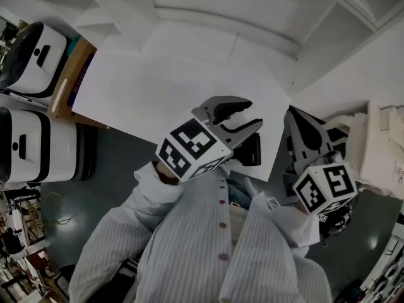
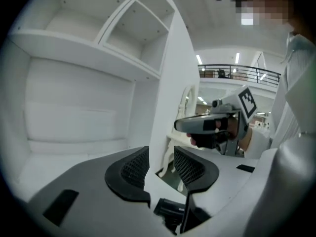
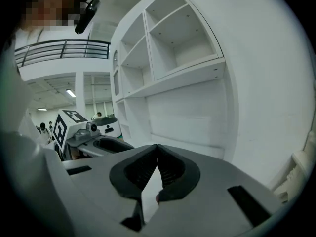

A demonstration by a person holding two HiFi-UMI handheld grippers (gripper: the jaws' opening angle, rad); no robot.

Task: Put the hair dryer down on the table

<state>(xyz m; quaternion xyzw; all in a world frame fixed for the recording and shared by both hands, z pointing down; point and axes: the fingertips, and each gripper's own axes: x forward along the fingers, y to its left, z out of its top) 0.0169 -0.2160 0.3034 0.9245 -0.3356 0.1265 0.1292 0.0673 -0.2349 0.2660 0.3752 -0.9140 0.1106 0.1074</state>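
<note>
White table [image 1: 170, 87] and white shelves [image 3: 182, 33] face left hand-held gripper [image 2: 161, 154], jaws apart, and right hand-held gripper [image 3: 157, 148], jaws together.

**Item:** white, flat-topped rectangular desk [image 1: 158, 87].
- **Finish:** matte and plain.
- **Pose:** level, with its far side against white open shelving [image 1: 252, 17].
- **Position:** in the head view the near edge runs slantwise above a dark grey floor [image 1: 120, 163], ending in a near right corner.
- **Associated item:** a black boxy object [image 1: 250, 150] overlaps that corner. Whether it is the hair dryer cannot be told.
</note>
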